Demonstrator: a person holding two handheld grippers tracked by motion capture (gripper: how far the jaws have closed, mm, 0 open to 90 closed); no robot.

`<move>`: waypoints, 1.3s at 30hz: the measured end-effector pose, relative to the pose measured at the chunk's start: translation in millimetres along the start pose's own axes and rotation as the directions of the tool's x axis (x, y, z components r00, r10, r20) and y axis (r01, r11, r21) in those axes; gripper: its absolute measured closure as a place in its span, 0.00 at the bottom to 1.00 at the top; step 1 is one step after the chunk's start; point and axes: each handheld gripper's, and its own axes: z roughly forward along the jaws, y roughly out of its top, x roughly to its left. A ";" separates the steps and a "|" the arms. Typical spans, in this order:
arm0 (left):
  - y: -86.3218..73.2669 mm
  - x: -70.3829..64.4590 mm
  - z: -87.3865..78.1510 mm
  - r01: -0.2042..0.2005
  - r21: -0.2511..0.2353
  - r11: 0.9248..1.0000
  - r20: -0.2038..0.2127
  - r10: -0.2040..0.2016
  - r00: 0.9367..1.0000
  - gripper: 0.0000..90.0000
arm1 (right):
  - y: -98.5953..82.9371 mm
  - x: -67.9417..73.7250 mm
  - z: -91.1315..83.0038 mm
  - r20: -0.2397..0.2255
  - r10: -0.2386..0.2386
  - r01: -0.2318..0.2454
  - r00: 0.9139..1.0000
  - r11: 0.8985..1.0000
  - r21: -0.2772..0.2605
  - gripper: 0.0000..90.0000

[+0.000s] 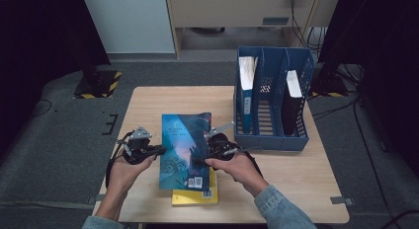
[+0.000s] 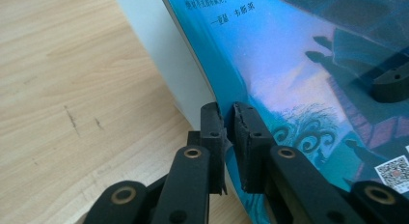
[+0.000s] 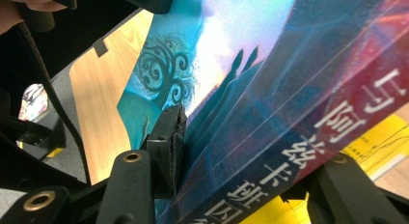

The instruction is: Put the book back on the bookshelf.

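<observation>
blue book lifted between both grippers, not yet filed

the blue book (image 1: 185,150) sits near the middle of the bench (image 1: 148,103), back cover up with the barcode at its near end. it is raised and tilted; in the left gripper view its left edge stands clear of the wood, white page block showing under the cover. its near end overlaps a yellow book (image 1: 197,195) lying flat at the near edge.

left gripper (image 1: 159,150): jaws pinched on the book's left edge, cover caught between the pads, only a thin slit left between them. right gripper (image 1: 201,157): jaws closed across the spine side; in the right gripper view one pad presses the cover face and the spine with its white lettering crosses in front of the other jaw, yellow book visible below.

progress, as a judgement: pick-up done, book held from both sides but low and close to the stack. the blue file rack (image 1: 273,98) stands at the far right of the bench, well apart from the book. its left slot holds a blue volume (image 1: 245,88), its right slot a dark one (image 1: 291,103), the middle slot looks free. carrying the book over, turning it upright and slotting it in all remain, if the rack is where it goes.

hands: both forearms come in from the near edge, left hand (image 1: 126,172) and right hand (image 1: 237,167) roughly level, grippers pointing inward at each other across the book.
</observation>
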 end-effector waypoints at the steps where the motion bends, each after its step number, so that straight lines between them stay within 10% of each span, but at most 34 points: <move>1: 0.0 0.0 0.0 0.000 0.000 1.000 0.000 0.000 1.000 0.92 | 0.0 0.0 0.0 0.000 0.000 0.000 1.000 1.000 0.000 0.59; 39: 19.5 -1.5 -15.3 -0.038 -0.012 0.999 -0.012 0.038 0.999 0.93 | 28.1 -4.1 -27.1 0.052 -0.016 0.018 0.999 0.999 -0.050 0.59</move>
